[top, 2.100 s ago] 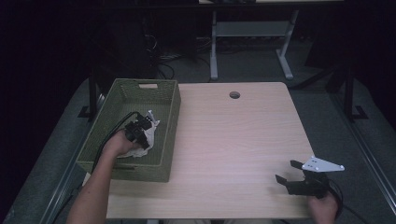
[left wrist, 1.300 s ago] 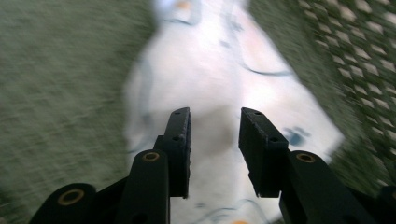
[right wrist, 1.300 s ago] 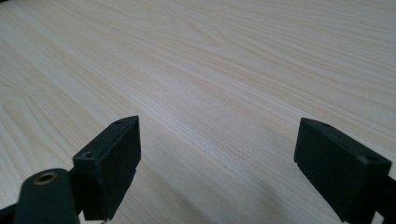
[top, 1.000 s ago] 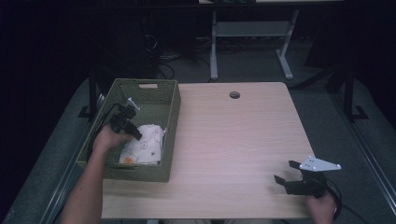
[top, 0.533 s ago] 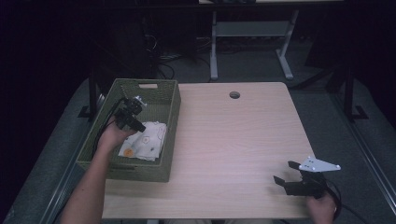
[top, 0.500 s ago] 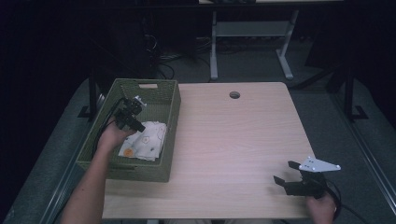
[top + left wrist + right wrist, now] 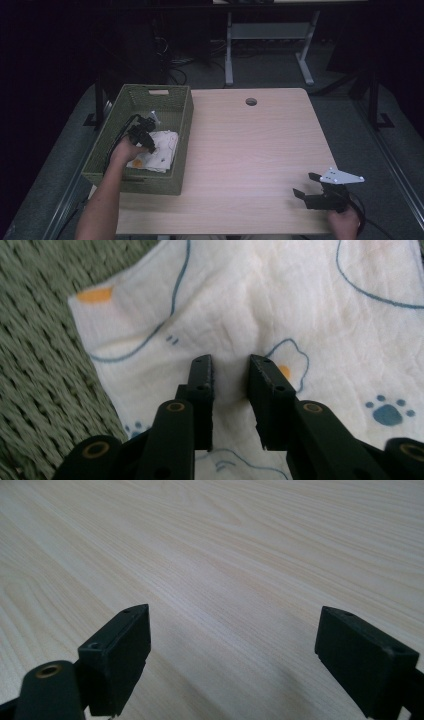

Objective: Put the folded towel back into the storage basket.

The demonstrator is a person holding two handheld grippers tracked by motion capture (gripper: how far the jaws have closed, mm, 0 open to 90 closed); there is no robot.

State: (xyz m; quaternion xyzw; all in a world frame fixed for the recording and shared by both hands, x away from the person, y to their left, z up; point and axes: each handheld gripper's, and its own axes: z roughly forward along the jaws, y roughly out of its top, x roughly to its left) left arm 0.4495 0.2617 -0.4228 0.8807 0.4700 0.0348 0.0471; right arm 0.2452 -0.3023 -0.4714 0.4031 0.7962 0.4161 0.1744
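A white cloth (image 7: 164,151) printed with blue outlines and orange spots lies in the green woven basket (image 7: 184,107) at the table's left. My left gripper (image 7: 149,144) points down onto it inside the basket. In the left gripper view its jaws (image 7: 230,362) stand a narrow gap apart, having just been closing, and a ridge of the cloth (image 7: 240,300) sits pinched between them, with wrinkles running into the gap. My right gripper (image 7: 306,186) rests near the table's front right corner. It is open wide (image 7: 232,625) over bare wood, with nothing between its fingers.
The light wooden table (image 7: 250,145) has a round cable hole (image 7: 251,101) near its far edge. The basket's woven floor (image 7: 45,355) lies bare to the left of the cloth. Beyond the table stand a desk frame (image 7: 270,35) and cables on a dark floor.
My left gripper has moved a little to the right and down onto the cloth in the basket. The cloth now lies flatter. The right gripper has stayed where it was.
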